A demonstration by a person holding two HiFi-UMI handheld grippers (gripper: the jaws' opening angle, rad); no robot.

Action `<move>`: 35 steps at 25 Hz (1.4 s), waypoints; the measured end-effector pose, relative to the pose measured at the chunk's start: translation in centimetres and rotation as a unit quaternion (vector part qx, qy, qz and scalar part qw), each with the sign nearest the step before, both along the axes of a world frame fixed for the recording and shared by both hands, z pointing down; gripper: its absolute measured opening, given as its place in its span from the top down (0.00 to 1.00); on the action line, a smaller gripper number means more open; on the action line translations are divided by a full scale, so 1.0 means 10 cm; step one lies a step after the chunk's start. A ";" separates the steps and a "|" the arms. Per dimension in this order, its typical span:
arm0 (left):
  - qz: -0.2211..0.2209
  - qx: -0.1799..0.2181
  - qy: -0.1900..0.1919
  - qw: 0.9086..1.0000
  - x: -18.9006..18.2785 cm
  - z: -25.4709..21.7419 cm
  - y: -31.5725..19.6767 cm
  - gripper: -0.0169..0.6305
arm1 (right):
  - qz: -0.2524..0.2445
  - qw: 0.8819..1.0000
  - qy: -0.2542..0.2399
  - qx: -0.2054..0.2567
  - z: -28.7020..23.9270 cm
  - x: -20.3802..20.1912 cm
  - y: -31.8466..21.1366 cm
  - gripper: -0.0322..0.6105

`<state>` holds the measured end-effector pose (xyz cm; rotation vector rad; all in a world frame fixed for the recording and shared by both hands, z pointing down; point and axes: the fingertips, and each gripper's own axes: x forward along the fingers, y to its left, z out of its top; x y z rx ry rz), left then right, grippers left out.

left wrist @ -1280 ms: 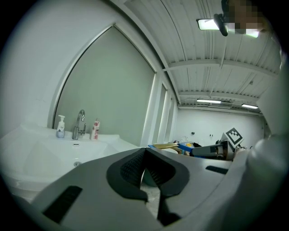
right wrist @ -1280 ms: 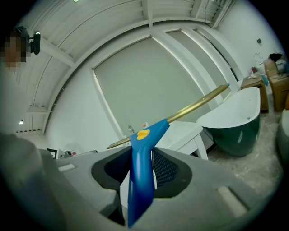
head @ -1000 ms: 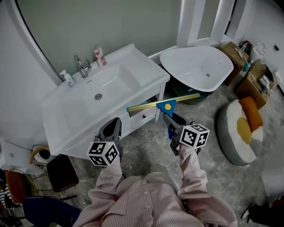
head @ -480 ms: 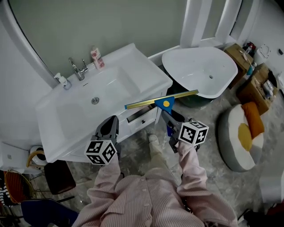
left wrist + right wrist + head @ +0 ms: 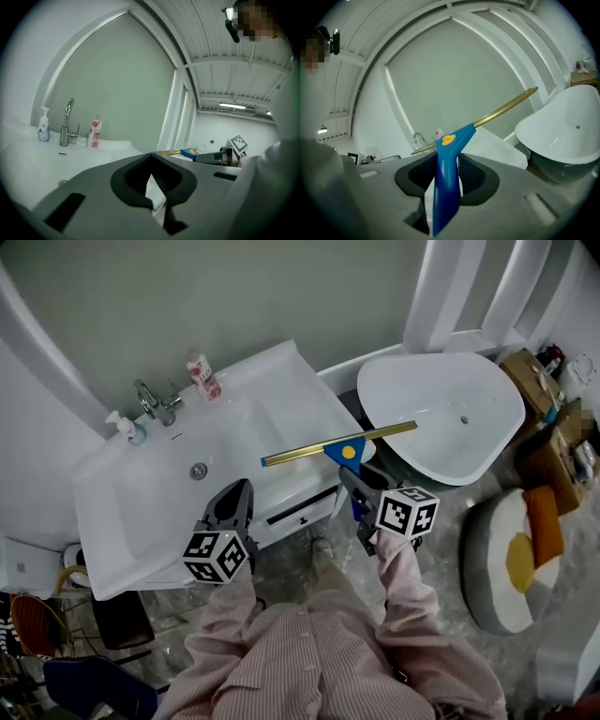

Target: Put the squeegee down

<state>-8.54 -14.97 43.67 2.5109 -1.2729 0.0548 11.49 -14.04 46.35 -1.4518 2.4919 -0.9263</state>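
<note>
The squeegee (image 5: 319,448) has a long brass blade and a blue handle (image 5: 446,178) with a yellow dot. My right gripper (image 5: 354,487) is shut on that handle and holds the blade roughly level, above the front right part of the white vanity top (image 5: 281,395). In the right gripper view the blade (image 5: 501,110) slants up to the right past the jaws. My left gripper (image 5: 234,499) hangs in front of the vanity's front edge, shut and holding nothing; its own view (image 5: 151,161) looks across the basin toward the wall.
A chrome tap (image 5: 150,401), a pink bottle (image 5: 200,374) and a soap pump (image 5: 127,427) stand at the back of the basin. A white freestanding tub (image 5: 441,418) sits to the right. A round cushion (image 5: 511,559) and cardboard boxes (image 5: 553,427) lie further right, a dark stool (image 5: 122,620) at lower left.
Both grippers have moved forward toward the vanity. The squeegee blade, earlier in front of the drawer, now hangs over the vanity top's front right part. The grip is unchanged.
</note>
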 end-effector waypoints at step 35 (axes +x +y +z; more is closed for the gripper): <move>-0.120 -0.076 0.015 0.990 0.19 0.42 -2.23 0.97 | -0.138 0.987 0.047 -0.074 0.41 -0.08 -3.00 0.73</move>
